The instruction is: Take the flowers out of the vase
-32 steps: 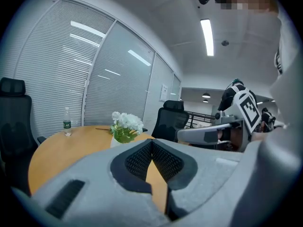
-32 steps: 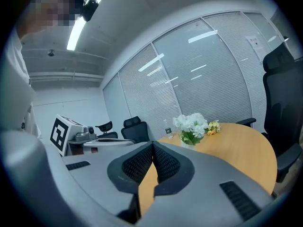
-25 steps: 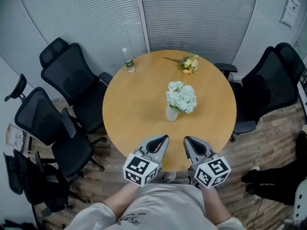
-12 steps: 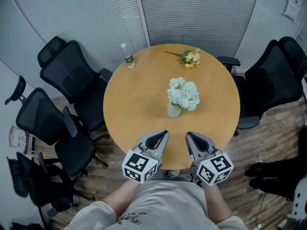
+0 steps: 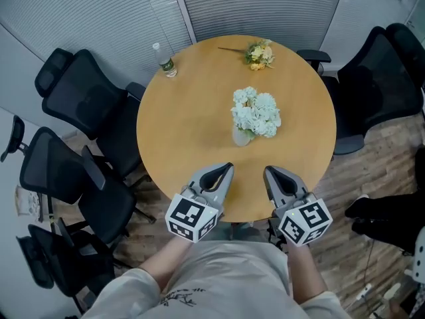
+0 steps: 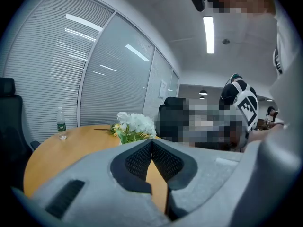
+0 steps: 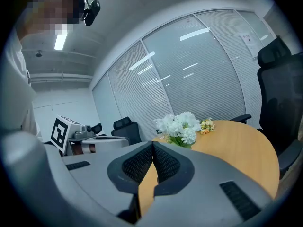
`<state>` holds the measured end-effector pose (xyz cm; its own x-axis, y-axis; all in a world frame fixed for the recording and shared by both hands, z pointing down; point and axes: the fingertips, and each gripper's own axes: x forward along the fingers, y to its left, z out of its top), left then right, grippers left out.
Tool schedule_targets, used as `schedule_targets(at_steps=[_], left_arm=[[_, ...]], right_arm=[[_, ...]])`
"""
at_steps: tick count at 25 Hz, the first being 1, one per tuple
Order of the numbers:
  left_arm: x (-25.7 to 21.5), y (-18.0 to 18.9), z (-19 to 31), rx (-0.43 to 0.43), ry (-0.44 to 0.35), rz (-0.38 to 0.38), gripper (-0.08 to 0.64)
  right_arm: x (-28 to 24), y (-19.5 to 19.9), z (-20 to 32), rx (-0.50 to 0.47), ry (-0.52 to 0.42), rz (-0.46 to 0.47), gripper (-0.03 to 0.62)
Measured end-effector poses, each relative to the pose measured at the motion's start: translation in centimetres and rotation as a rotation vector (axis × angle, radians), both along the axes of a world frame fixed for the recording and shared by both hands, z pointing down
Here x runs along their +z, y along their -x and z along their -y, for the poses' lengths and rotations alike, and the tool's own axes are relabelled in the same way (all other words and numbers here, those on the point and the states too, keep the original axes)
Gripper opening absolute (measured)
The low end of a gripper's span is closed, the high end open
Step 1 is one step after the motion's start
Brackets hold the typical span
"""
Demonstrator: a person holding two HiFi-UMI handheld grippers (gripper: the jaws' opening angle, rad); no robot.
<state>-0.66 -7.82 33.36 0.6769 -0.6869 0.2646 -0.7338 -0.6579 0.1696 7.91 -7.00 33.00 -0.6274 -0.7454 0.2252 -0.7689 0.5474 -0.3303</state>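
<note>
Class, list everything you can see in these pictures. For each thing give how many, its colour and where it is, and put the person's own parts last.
table: one, light brown, round, in the middle of the room
vase: one, pale, upright near the table's middle
white flowers: one bunch, white, standing in the vase
yellow flowers: one small bunch, yellow, lying near the table's far edge
bottle: one, clear with a green label, upright at the far left edge
chairs: several, black, on both sides of the table
blinds: grey, along the wall behind the table
left tongs: one, grey, shut and empty, over the near edge
right tongs: one, grey, shut and empty, beside the left
</note>
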Motion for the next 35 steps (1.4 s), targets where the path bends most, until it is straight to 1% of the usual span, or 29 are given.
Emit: schedule_targets(at_steps=[6,12,19,26,35], left_arm=[[0.8,-0.4,1.6,0.02,0.009,0.001,0.009],[2.3,0.3,3.5,0.018,0.029,0.011,0.009],[3.8,0.6,5.7,0.015,0.035,0.03,0.009],[6.3,0.6,7.1,0.019,0.054,0.04,0.009],[8.5,0.3,8.2,0.046,0.061,0.074,0.011]], right_arm=[[0.7,-0.4,1.4,0.032,0.01,-0.011,0.008],[2.1,-0.2,3.6,0.048,0.03,-0.029,0.008],[3.8,0.9,5.6,0.048,0.05,-0.032,0.008],[6.5,1.6,6.9,0.042,0.08,-0.047,0.008],[7.8,1.7,8.7,0.072,0.058,-0.052,0.008]])
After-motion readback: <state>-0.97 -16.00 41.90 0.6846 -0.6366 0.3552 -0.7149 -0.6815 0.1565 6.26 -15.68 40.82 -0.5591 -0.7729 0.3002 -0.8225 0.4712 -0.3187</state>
